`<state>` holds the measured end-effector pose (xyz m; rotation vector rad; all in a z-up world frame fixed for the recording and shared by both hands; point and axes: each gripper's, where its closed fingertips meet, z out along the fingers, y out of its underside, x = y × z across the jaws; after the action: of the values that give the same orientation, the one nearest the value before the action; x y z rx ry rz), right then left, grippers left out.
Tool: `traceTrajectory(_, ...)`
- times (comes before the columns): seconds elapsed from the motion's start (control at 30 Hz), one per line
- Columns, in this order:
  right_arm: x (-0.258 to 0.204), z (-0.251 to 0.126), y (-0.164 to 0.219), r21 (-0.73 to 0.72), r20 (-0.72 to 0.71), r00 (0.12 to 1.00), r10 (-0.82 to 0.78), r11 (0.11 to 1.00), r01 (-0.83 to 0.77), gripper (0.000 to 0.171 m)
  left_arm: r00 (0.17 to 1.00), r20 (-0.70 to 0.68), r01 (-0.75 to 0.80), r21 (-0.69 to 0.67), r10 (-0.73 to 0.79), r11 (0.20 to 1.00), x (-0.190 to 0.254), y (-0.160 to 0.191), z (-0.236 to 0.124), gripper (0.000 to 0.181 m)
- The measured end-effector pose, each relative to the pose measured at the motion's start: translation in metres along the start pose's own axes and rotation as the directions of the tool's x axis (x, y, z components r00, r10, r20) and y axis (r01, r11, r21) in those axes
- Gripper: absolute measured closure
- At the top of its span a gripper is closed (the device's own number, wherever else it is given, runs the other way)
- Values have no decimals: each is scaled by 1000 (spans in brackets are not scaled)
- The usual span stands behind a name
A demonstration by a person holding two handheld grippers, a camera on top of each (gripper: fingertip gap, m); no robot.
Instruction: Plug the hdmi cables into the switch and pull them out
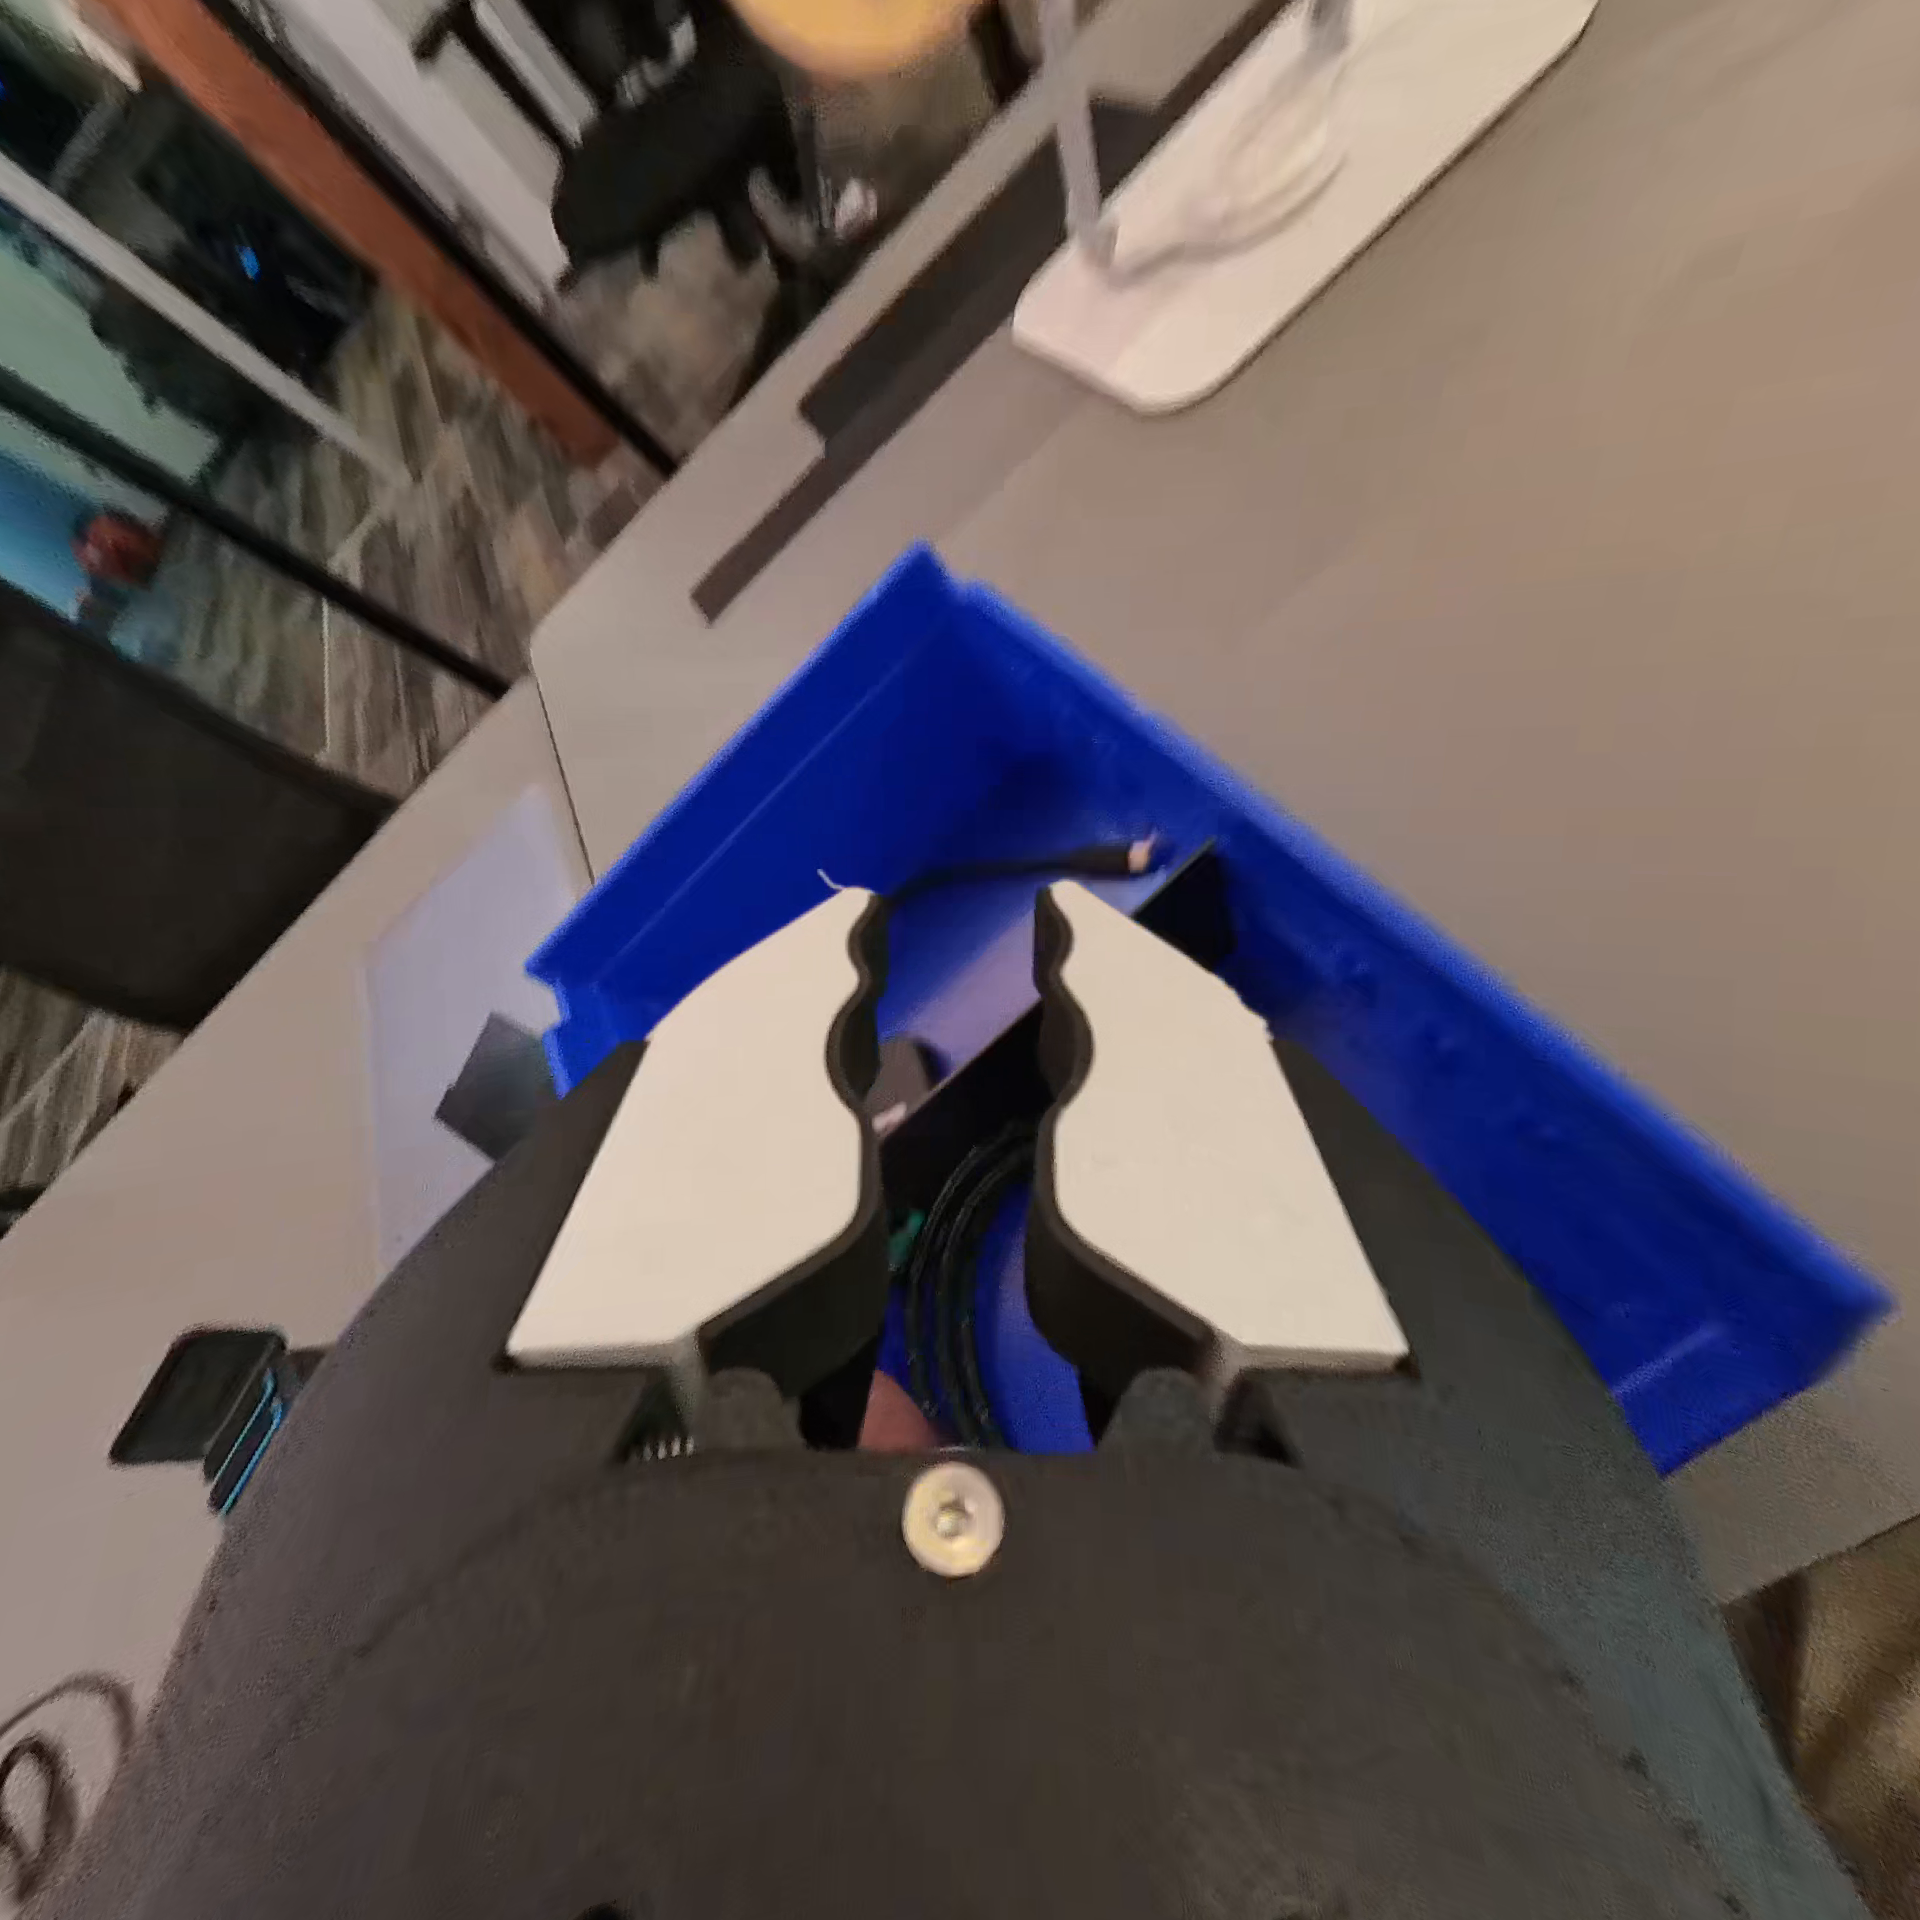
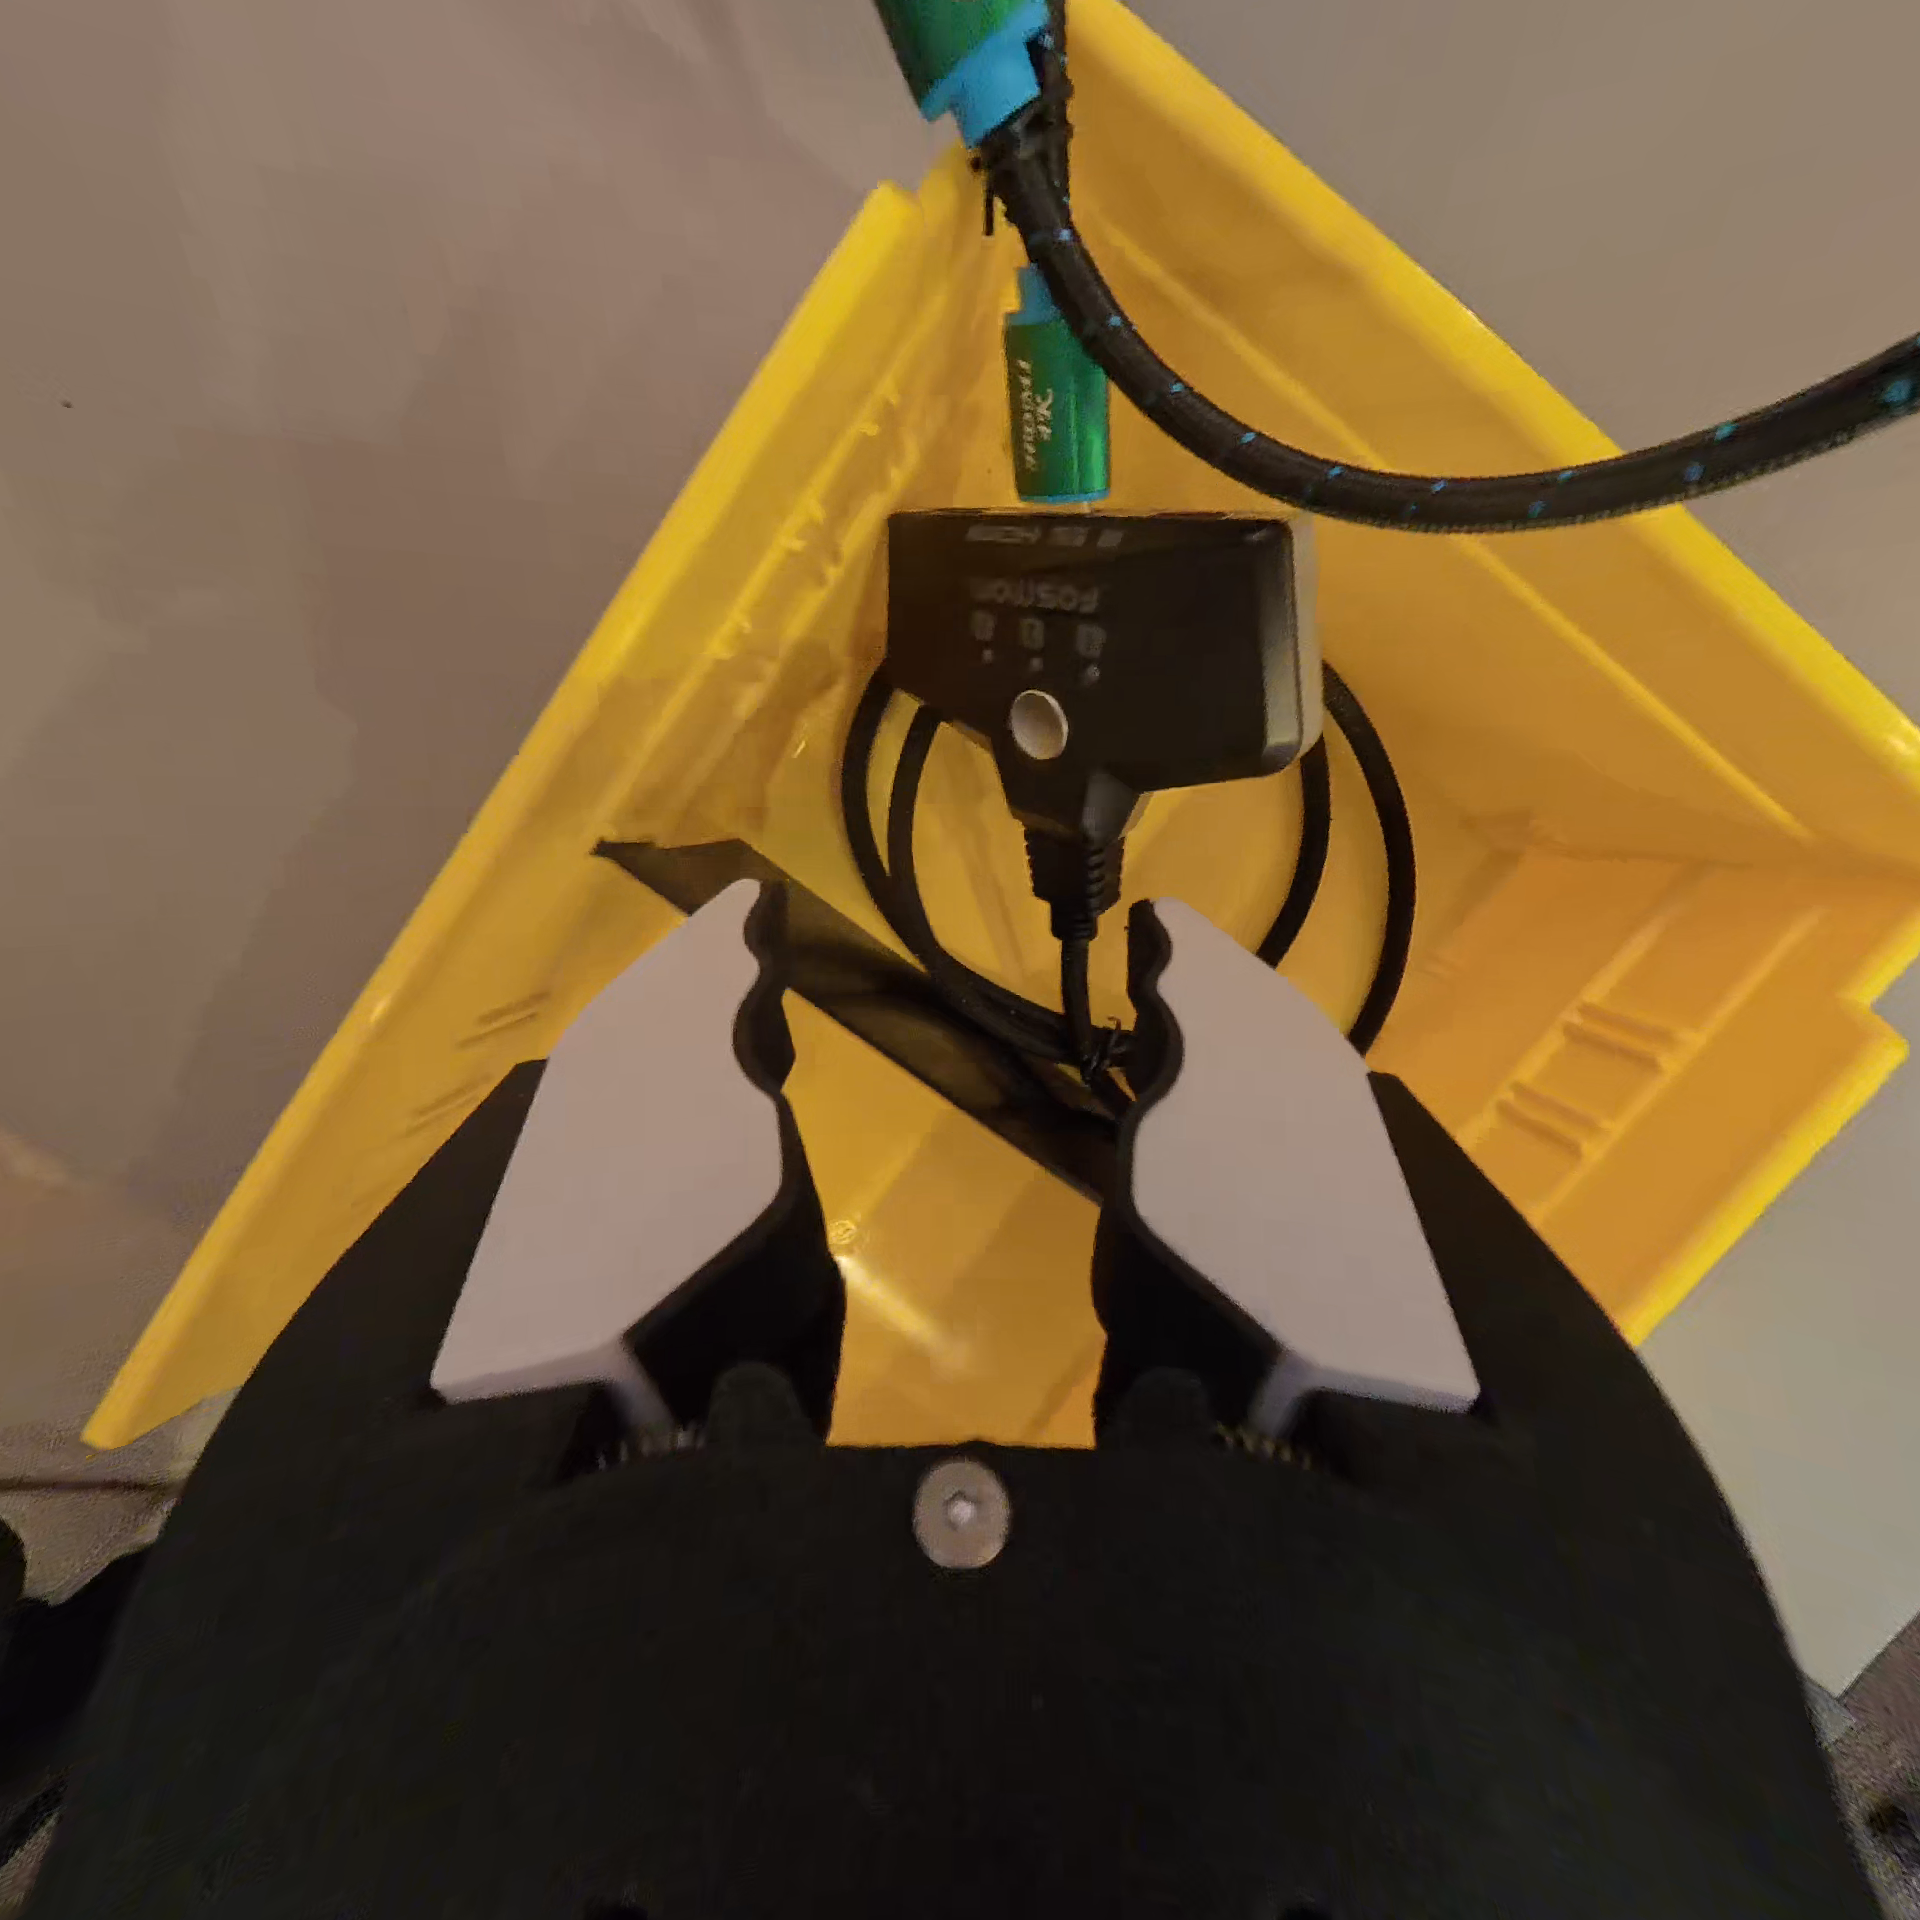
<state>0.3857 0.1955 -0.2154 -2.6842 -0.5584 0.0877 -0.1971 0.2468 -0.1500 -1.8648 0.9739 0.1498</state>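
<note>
In the right wrist view a black HDMI switch [image 2: 1101,644] lies in a yellow bin [image 2: 1558,727]. A green HDMI plug [image 2: 1055,416] stands with its tip at the switch's far edge and looks inserted. A second green and blue plug [image 2: 966,62] shows at the top edge, with a braided black cable [image 2: 1351,488] curving off to the right. The switch's own thin black lead [image 2: 1382,831] coils beneath it. My right gripper [image 2: 954,909] is open and empty, just short of the switch. In the blurred left wrist view my left gripper [image 1: 958,909] is open over a blue bin [image 1: 1455,1039] holding coiled black cable [image 1: 977,1247].
A black divider [image 2: 935,1018] crosses the yellow bin under my right fingers. Another black divider [image 1: 1184,904] stands in the blue bin. A white stand base [image 1: 1247,260] sits at the back of the grey table [image 1: 1455,571]. A small black device [image 1: 197,1392] lies at the left. Left tips to right tips: about 60 cm. The left gripper is farther from the black HDMI switch [image 2: 1101,644], some 60 cm, than the right, some 5 cm.
</note>
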Motion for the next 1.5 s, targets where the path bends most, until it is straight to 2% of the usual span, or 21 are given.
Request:
traceTrajectory(0.03,-4,-3,0,20,-9,1000,-3,1000,3,111,1000,-3,-12,-51,11,999,-7,12,5,154)
traceTrajectory(0.13,-22,-10,0,72,17,1000,-10,997,9,113,998,5,-54,-184,56,981,-32,39,24,153)
traceTrajectory(0.27,-43,-14,-3,124,55,998,-29,992,22,117,996,-91,-56,-330,27,942,-43,55,60,153)
traceTrajectory(0.33,-51,-17,-7,144,65,997,-40,989,30,119,986,-164,-64,-467,-16,882,-39,72,79,150)
traceTrajectory(0.37,-55,-17,-8,149,68,997,-49,988,38,120,989,-151,-78,-539,-5,839,-46,83,89,150)
traceTrajectory(0.43,-63,-18,-10,154,77,995,-68,986,56,120,987,-161,-112,-620,14,777,-51,99,109,153)
traceTrajectory(0.5,-69,-18,-12,157,70,994,-86,985,74,122,978,-207,-120,-705,-41,699,-43,117,119,152)
traceTrajectory(0.6,-78,-18,-13,160,80,990,-115,982,101,124,975,-220,-147,-773,-44,617,-42,138,133,155)
traceTrajectory(0.63,-80,-18,-14,161,80,989,-121,981,107,124,971,-229,-146,-783,-62,604,-38,141,135,167)
traceTrajectory(0.77,-86,-21,-18,186,94,987,-134,976,115,126,969,-234,-151,-810,-77,566,-42,144,138,175)
traceTrajectory(0.9,-90,-21,-20,196,98,984,-149,972,127,127,962,-258,-162,-799,-86,580,-43,143,139,176)
traceTrajectory(1.1,-95,-25,-20,214,110,981,-159,968,133,127,970,-231,-118,-717,-74,688,-48,127,134,176)
traceTrajectory(1.27,-104,-29,-26,224,107,977,-186,962,158,127,980,-191,-75,-596,-50,800,-65,93,116,177)
traceTrajectory(1.5,-134,-48,-50,312,99,957,-273,922,230,127,990,-143,-42,-329,-6,943,-77,29,81,177)
